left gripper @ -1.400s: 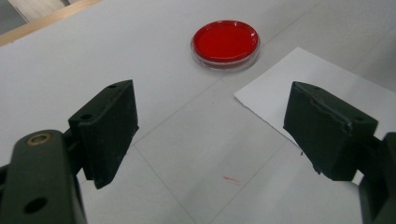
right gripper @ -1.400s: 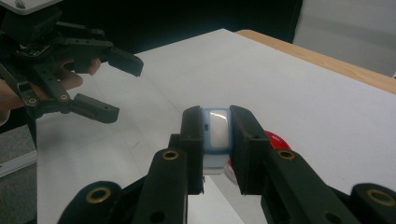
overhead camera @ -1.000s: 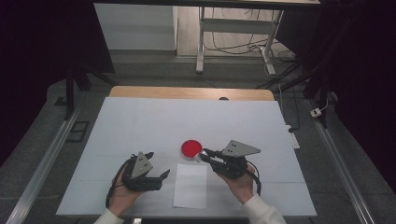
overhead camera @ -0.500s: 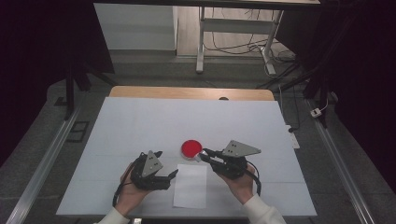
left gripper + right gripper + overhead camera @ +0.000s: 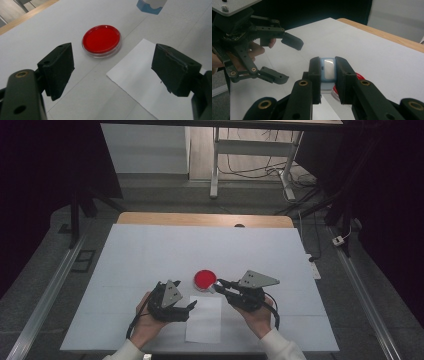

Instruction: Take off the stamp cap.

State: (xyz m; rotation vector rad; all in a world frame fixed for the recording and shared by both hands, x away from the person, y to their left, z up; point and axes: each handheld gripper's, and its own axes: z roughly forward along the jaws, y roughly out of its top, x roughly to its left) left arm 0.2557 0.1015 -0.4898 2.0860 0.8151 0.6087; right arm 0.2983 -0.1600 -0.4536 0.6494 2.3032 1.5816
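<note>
A round red dish (image 5: 204, 279) with a clear rim sits on the white table; it is also in the left gripper view (image 5: 101, 40). Just in front of it lies a white paper sheet (image 5: 205, 319) (image 5: 147, 82). My right gripper (image 5: 218, 285) (image 5: 329, 65) is shut on a small blue-and-white block (image 5: 329, 71), held just above the dish's right edge. That block's lower end shows at the top of the left gripper view (image 5: 151, 5). My left gripper (image 5: 191, 307) (image 5: 113, 58) (image 5: 288, 61) stands open at the sheet's left edge, jaws wide apart with nothing between them.
The white table (image 5: 150, 250) has a wooden strip (image 5: 200, 219) along its far edge. Behind it are a white panel and a metal stand (image 5: 250, 150) with cables on the floor. Rails run along both sides.
My left gripper has moved to the right, from the bare table to the left edge of the paper. The right gripper and its block have stayed in place.
</note>
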